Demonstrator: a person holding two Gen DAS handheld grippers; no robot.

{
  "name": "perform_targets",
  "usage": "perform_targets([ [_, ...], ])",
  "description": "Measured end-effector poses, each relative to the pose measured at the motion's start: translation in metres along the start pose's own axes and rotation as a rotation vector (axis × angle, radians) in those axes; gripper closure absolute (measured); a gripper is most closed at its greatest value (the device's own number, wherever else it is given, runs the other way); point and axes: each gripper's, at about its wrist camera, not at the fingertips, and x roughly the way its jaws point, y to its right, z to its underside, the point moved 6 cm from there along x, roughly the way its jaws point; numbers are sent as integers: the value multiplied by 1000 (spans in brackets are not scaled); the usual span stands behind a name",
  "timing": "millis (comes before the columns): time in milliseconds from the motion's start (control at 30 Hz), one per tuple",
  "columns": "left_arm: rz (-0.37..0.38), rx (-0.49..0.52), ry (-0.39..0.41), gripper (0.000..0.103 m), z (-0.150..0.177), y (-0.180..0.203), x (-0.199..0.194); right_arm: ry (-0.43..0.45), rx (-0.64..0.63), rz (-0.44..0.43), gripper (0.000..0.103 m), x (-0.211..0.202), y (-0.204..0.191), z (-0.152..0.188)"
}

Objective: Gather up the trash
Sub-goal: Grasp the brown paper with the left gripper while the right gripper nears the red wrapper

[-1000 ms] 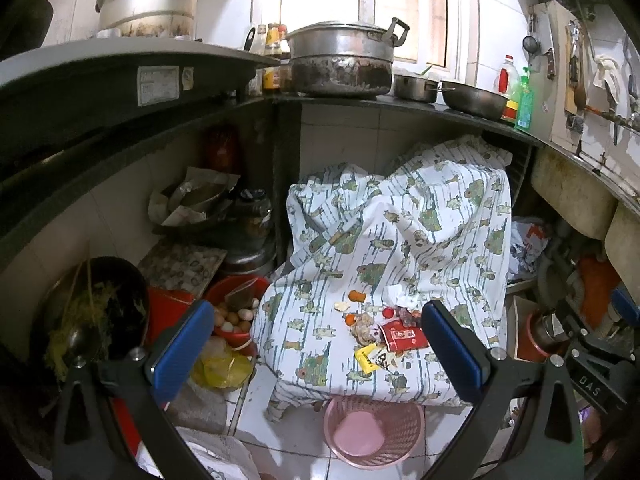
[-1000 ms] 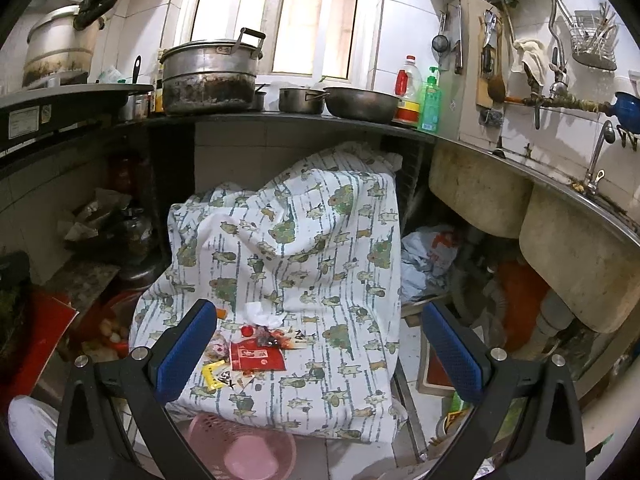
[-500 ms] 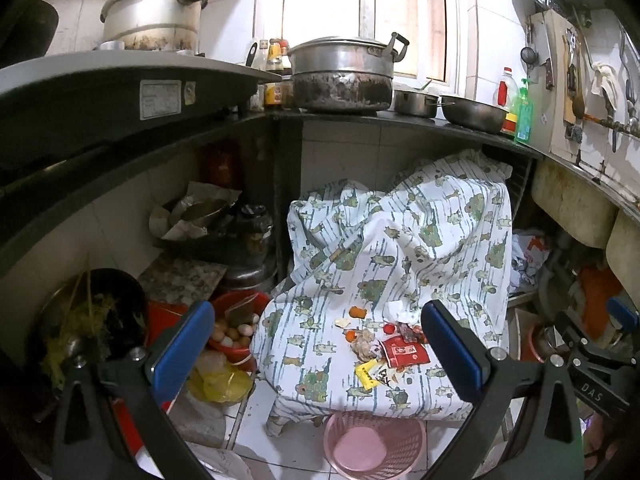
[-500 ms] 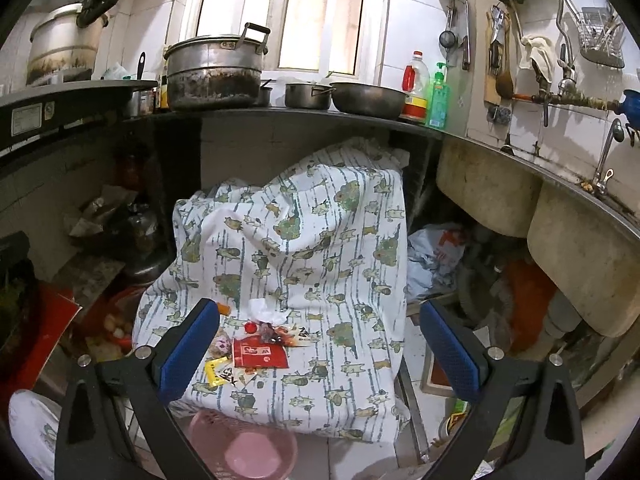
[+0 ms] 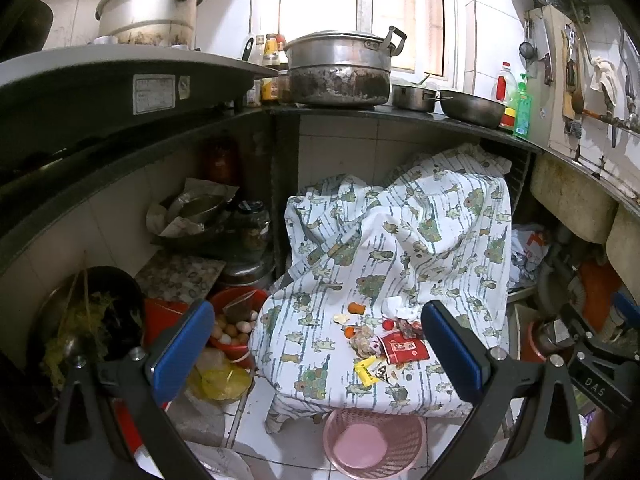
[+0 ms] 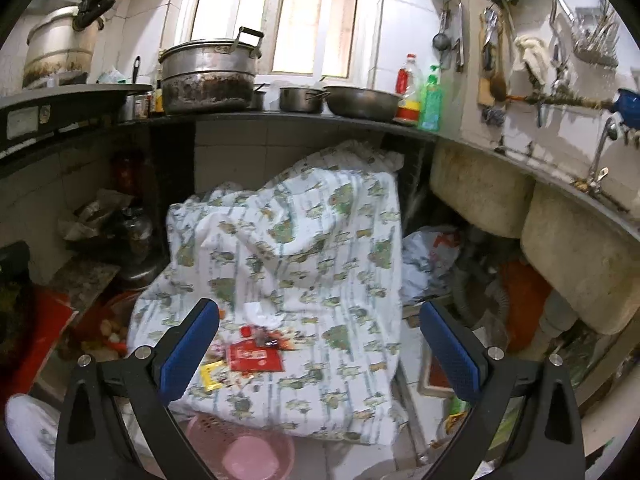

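Left wrist view: left gripper (image 5: 316, 352) spread wide, empty, above 1 printed cloth (image 5: 400, 248). Small litter heap on cloth's near edge: 1 red wrapper (image 5: 404, 350) with white print too small to read, 1 yellow wrapper (image 5: 367, 370), 2 orange bits (image 5: 356, 308), 1 crumpled white tissue (image 5: 394, 305). 1 pink mesh basket (image 5: 374, 442) on floor just near of cloth. "DAS" legible on right gripper body at far right. Right wrist view: right gripper (image 6: 318, 354) likewise spread, empty, blurred.

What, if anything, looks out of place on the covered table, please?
A small heap of litter lies on the patterned cloth: a red wrapper, a yellow wrapper and orange scraps, while the pink basket below holds none.
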Motion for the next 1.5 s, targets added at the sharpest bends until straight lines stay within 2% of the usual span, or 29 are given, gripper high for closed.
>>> perform_targets([
  [133,-50,23,-36,0,-2,1,26,67,-23,33,2,-1,1,-12],
  [200,-34,38,-25,0,-6,2,37,135,16,37,2,-3,5,-22],
  [233,-50,39,-10,0,-7,0,44,153,32,38,2,-2,7,-26],
  [333,-86,83,13,0,-8,-4,63,132,2,11,2,16,3,-28],
  [400,-104,122,-10,0,-5,-4,84,85,-80,31,2,40,-2,-23],
  [467,-91,114,-41,0,-1,-6,102,54,-139,38,2,61,-8,-13],
  [500,-65,96,-63,0,1,-6,111,29,-155,29,3,73,-11,-5],
  [600,86,9,-183,0,13,-3,146,-72,-157,-34,14,114,-16,17],
  [667,145,-15,-255,0,23,2,168,-136,-133,-67,16,139,-18,33],
  [767,136,13,-332,0,42,7,200,-216,-105,-123,31,178,-24,57],
  [833,125,30,-370,1,59,9,221,-250,-83,-157,45,196,-28,71],
  [900,140,25,-433,1,78,12,243,-324,-59,-168,51,218,-28,92],
  [933,154,13,-479,3,89,14,255,-356,-56,-178,57,225,-30,100],
  [967,169,3,-525,9,99,16,266,-400,-48,-198,60,235,-30,110],
  [1000,190,-12,-587,12,110,21,279,-438,-32,-215,61,244,-30,118],
  [1100,213,-19,-685,21,130,36,306,-509,6,-220,61,266,-27,134],
  [1300,263,54,-811,21,167,83,327,-585,57,-222,61,293,-18,149],
  [1400,272,44,-844,25,176,91,336,-631,122,-251,61,302,-13,154],
  [1500,232,-7,-810,24,170,89,351,-647,145,-242,60,309,-11,155],
])
